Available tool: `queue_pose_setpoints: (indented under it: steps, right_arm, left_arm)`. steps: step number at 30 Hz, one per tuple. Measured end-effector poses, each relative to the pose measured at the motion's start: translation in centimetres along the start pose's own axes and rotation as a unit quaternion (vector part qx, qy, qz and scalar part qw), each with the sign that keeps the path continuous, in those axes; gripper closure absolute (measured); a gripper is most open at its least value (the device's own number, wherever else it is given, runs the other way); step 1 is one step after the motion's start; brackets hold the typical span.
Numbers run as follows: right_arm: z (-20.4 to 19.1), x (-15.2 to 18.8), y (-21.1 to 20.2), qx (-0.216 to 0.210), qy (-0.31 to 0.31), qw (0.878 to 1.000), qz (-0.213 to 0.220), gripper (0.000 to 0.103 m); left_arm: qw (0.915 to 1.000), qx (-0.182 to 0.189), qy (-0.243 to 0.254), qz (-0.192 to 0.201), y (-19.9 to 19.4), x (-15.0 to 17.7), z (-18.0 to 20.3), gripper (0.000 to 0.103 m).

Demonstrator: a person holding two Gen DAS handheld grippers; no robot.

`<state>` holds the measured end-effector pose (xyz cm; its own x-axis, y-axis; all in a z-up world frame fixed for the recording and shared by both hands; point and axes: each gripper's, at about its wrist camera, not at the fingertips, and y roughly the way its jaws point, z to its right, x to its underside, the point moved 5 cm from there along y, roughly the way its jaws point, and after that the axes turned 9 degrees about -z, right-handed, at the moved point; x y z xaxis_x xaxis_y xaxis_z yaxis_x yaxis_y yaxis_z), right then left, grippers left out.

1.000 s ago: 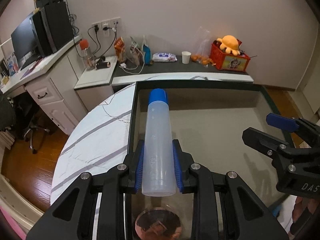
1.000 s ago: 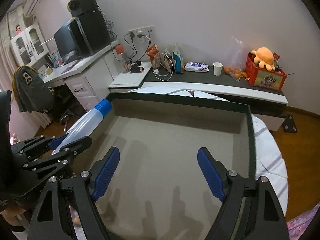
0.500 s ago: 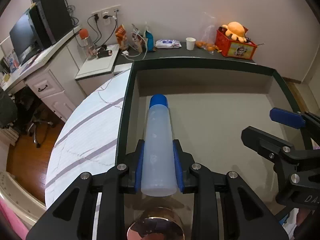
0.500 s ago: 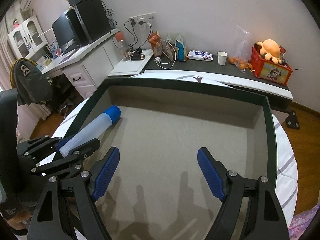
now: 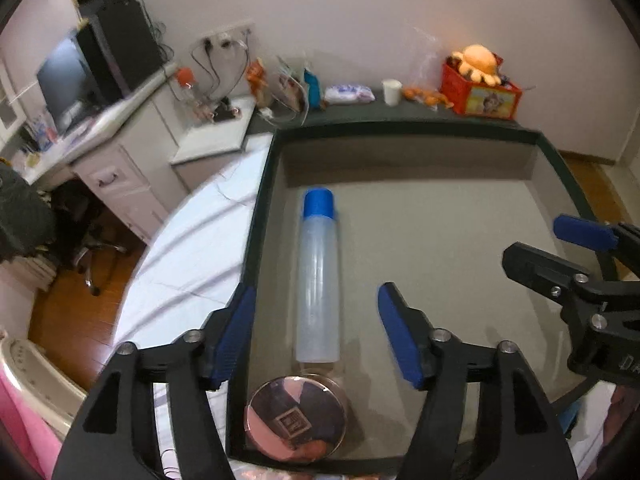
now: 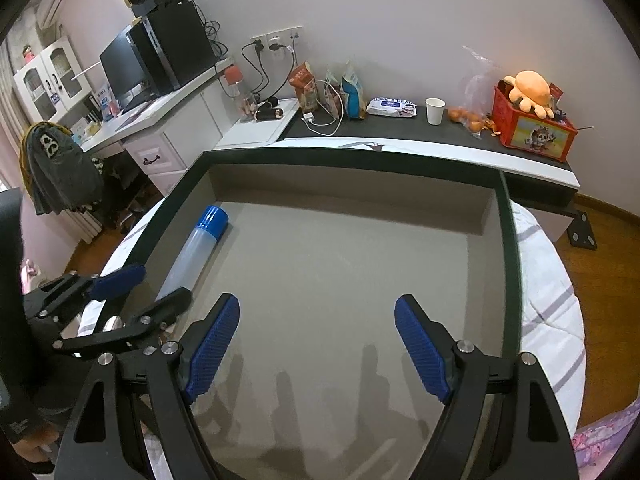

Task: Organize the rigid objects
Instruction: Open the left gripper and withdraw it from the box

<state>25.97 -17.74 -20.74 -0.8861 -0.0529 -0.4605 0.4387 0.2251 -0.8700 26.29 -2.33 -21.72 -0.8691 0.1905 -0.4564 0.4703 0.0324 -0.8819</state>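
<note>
A clear plastic bottle with a blue cap (image 5: 319, 276) lies flat on the floor of the dark-rimmed storage box (image 5: 400, 126), along its left wall, cap pointing away; it also shows in the right wrist view (image 6: 196, 246). My left gripper (image 5: 316, 334) is open, its jaws spread on either side of the bottle's base without touching it. A shiny round copper tin (image 5: 296, 418) sits in the box's near left corner. My right gripper (image 6: 316, 350) is open and empty over the box's middle, and shows at the right of the left wrist view (image 5: 560, 248).
The box (image 6: 510, 240) rests on a striped white bedspread (image 5: 188, 248). Beyond it is a dark shelf (image 6: 400, 124) with a paper cup (image 6: 435, 111), snack bags, wipes and a red toy crate (image 6: 534, 126). A white desk with monitor (image 6: 132, 64) stands at left.
My left gripper lowered the bottle onto the box floor and opened, letting it go. The right gripper stayed open over the box.
</note>
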Motion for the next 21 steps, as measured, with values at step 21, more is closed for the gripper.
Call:
queue_pose_setpoints:
  steps: [21]
  right_arm:
    - [-0.3,6.1,-9.1,-0.006,0.009,0.998,0.069,0.021]
  left_arm:
    - [0.9951,0.019,-0.055,0.08,-10.3,7.7,-4.5,0.007]
